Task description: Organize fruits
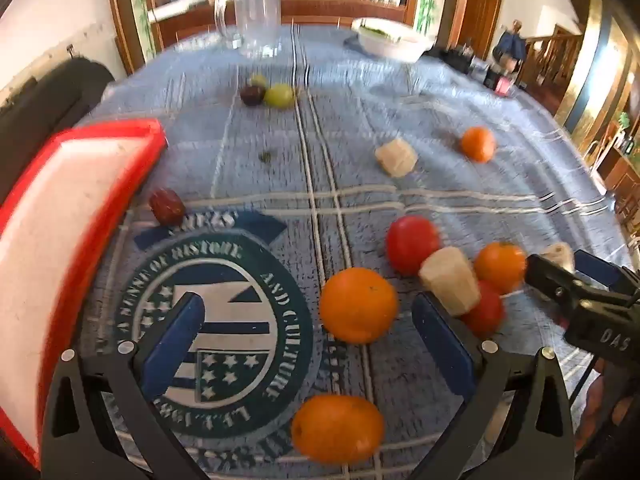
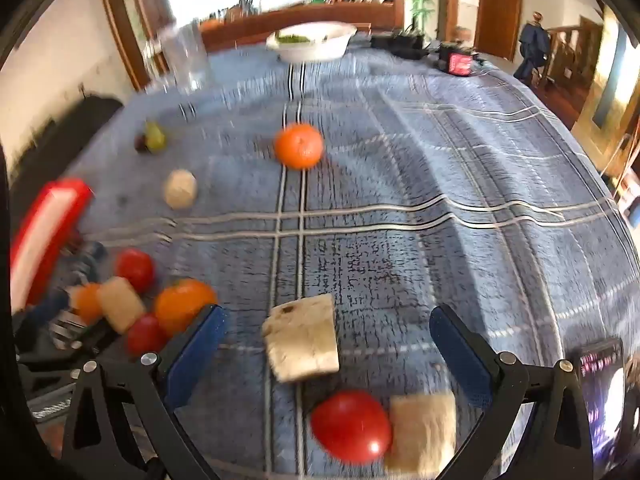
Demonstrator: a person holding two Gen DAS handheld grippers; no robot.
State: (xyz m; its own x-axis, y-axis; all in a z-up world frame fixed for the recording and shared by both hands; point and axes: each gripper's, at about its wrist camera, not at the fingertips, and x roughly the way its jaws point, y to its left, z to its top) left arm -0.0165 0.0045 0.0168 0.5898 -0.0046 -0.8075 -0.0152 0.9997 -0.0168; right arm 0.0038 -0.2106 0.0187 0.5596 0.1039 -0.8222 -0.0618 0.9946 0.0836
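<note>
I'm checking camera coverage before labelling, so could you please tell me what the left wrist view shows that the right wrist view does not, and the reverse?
Only the left wrist view shows the round printed emblem on the cloth, the two large oranges by the open left gripper, and a dark red fruit beside the tray.

Only the right wrist view shows the pale chunk between the open right gripper fingers, and a tomato touching another pale block.

Both show the red-rimmed tray, white bowl, far orange and green fruits.
</note>
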